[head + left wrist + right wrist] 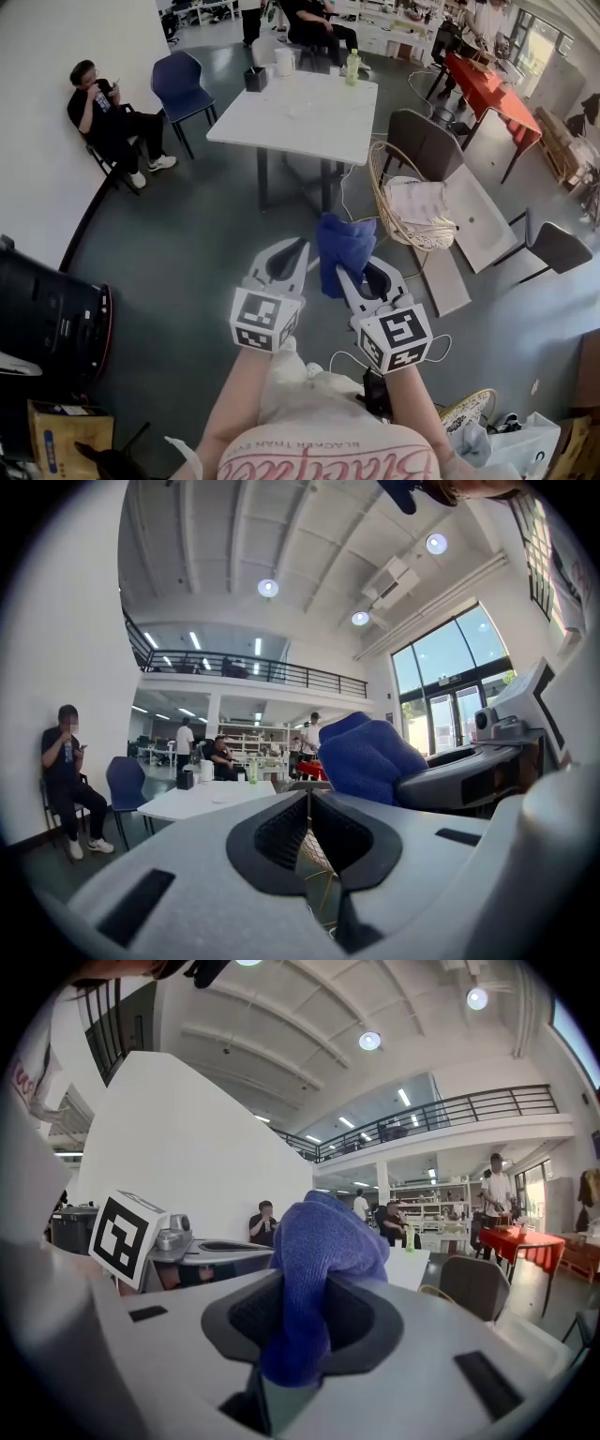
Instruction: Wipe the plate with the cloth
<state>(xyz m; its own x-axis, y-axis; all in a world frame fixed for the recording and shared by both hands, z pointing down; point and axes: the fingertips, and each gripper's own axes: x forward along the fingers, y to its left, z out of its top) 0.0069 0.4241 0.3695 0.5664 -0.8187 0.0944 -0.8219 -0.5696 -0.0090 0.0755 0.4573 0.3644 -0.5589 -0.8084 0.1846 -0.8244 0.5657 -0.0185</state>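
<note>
A blue cloth (344, 248) hangs bunched from my right gripper (345, 274), whose jaws are shut on it; in the right gripper view the cloth (323, 1260) fills the gap between the jaws. My left gripper (300, 247) is held beside it, shut and empty, with its jaw tips meeting (307, 795). Both are held level over the grey floor, a few steps short of a white table (300, 117). A pale flat round thing (223, 798) lies on that table; I cannot tell if it is the plate.
On the table stand a black box (255, 79), a white jug (284, 62) and a green bottle (352, 67). A blue chair (183, 84) and a seated person (108, 117) are at its left. A wicker chair (398, 202) and a grey chair (427, 141) stand on the right.
</note>
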